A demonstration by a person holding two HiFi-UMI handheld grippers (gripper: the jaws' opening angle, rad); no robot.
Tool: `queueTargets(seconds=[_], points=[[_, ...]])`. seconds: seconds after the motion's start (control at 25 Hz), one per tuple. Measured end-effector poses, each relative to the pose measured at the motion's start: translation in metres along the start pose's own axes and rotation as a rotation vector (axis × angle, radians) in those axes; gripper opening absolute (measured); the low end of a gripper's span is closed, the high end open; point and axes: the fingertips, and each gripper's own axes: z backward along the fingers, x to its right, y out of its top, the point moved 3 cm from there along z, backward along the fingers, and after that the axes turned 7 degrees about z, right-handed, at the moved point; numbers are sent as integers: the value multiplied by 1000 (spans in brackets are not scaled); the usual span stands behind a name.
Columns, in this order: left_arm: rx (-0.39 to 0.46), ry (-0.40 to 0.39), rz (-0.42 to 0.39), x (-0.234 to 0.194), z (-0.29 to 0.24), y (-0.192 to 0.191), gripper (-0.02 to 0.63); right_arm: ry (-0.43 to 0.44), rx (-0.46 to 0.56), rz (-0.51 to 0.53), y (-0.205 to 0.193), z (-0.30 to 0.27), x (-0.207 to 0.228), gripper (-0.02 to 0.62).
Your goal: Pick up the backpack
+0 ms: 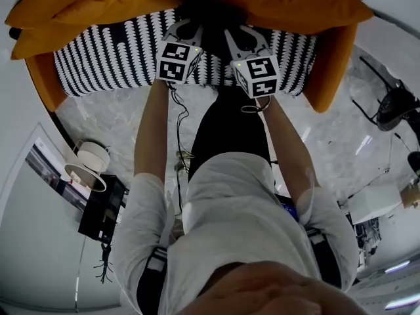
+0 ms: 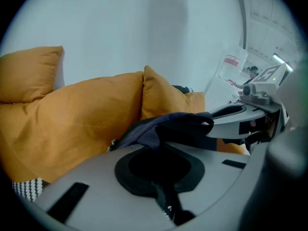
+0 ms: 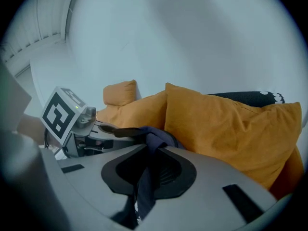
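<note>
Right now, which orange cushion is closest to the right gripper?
The big cushion just right of its jaws; the other cushions sit farther back, on the left.

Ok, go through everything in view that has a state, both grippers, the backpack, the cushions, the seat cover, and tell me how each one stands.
left gripper: shut on the backpack's dark fabric.
right gripper: shut on a fold of the same fabric.
backpack: bunched up and pinched by both grippers; I cannot tell whether it is clear of the sofa.
orange cushions: propped upright along the sofa back.
patterned cover: spread flat over the seat.
</note>
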Motion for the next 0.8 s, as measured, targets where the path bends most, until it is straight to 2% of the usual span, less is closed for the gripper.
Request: queueTargets(seconds=[0.4, 0.56, 0.8], points=[[8, 34, 14, 20, 32, -33, 18, 25, 17, 33, -19, 21, -27, 64], [25, 39, 62, 31, 46, -45, 18, 32, 25, 41, -29, 35, -40, 64], [43, 55, 70, 44, 79, -61, 18, 37, 31, 50, -38, 58, -74, 64]])
